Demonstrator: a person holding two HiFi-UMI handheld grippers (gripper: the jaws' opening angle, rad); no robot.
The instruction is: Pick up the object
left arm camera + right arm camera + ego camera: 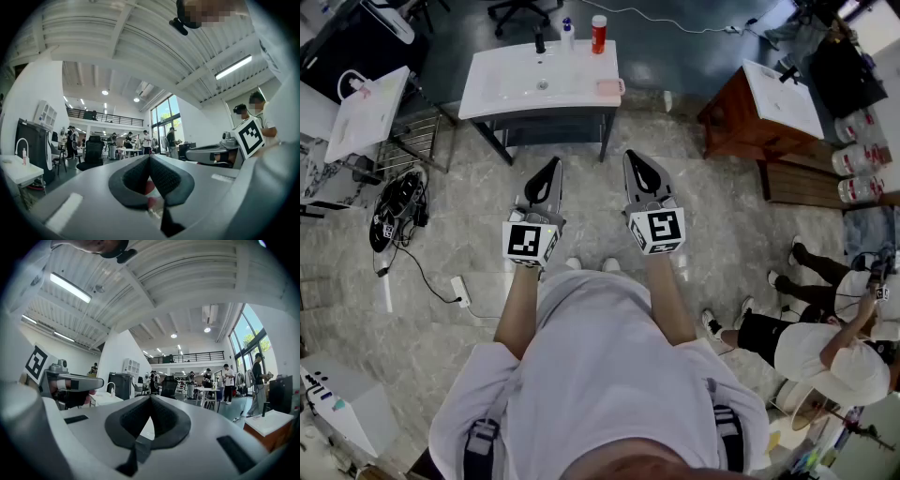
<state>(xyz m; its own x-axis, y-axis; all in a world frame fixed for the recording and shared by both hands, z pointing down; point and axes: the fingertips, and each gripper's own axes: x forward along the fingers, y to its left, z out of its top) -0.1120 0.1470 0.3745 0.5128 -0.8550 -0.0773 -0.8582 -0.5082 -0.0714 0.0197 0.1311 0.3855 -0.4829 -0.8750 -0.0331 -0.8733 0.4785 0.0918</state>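
Left gripper (549, 169): jaws are closed, nothing between them.
Right gripper (635, 159): closed too, empty.
Likely object: tall red plastic bottle with white cap (598, 34), stood upright on the white basin tabletop (502, 94), upper centre.
Bearing: it is found ahead, well apart; the right gripper is judged nearer.

A red bottle (598, 34) with a white cap stood upright at the back edge of the white washbasin top (502, 89). A smaller white bottle (568, 34) with a blue cap stood near it, and a flat pink block (610, 87) lay at the top's right edge.
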